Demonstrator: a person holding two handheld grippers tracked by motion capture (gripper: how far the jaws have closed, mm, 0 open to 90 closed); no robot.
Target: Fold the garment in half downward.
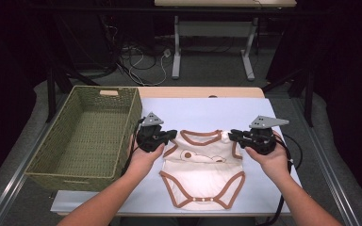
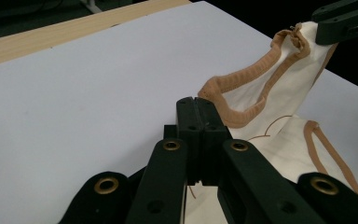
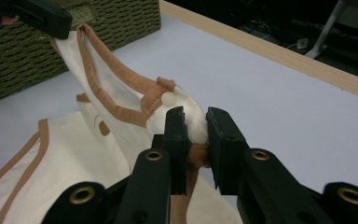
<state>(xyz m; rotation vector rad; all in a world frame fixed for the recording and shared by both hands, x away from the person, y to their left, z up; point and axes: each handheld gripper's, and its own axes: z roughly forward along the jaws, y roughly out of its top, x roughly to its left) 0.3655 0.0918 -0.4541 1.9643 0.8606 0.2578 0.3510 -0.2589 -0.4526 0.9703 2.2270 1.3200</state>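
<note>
Bodysuit (image 1: 202,165), cream with brown trim, lies on my white table (image 1: 202,110) just right of the wicker basket (image 1: 87,136), its neckline raised off the surface between my two tools while the snap end lies flat toward me. My left gripper (image 2: 196,105) has its jaws pressed fully together, pinching the brown-trimmed shoulder edge at their tips. My right gripper (image 3: 196,122) is clamped on the other shoulder, its jaws standing a narrow gap apart with bunched cream cloth and a white snap wedged between the pads.
</note>
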